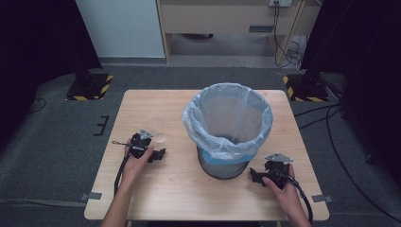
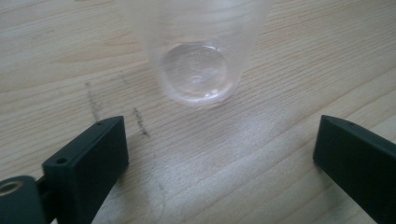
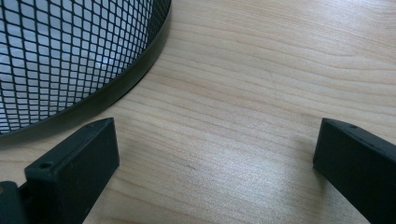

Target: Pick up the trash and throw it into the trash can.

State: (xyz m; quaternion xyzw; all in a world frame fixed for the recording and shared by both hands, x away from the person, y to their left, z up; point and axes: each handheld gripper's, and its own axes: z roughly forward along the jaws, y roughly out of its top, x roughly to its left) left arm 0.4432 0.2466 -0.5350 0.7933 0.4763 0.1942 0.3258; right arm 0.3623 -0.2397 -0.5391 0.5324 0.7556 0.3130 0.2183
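A clear plastic cup (image 1: 160, 137) stands on the wooden table (image 1: 189, 189), left of a black mesh waste bin (image 1: 222, 168). A pale blue bag (image 1: 213, 142) lines the bin and folds over its rim. My left gripper (image 1: 152, 143) is open right by the cup. In the left gripper view the cup (image 2: 196, 70) sits just beyond my left gripper (image 2: 219, 135), centred between the wide-apart jaws and touching neither. My right gripper (image 1: 257, 174) is open beside the bin's base at the right. In the right gripper view the bin's mesh wall (image 3: 60, 56) curves past the left jaw of my right gripper (image 3: 217, 140), which holds nothing.
The bin stands at the table's middle and rises well above both grippers. Bare wood lies in front of the bin and along the table's left part. Black stands with striped bases (image 1: 90, 87) and cables (image 1: 326, 118) sit on the floor beyond the table.
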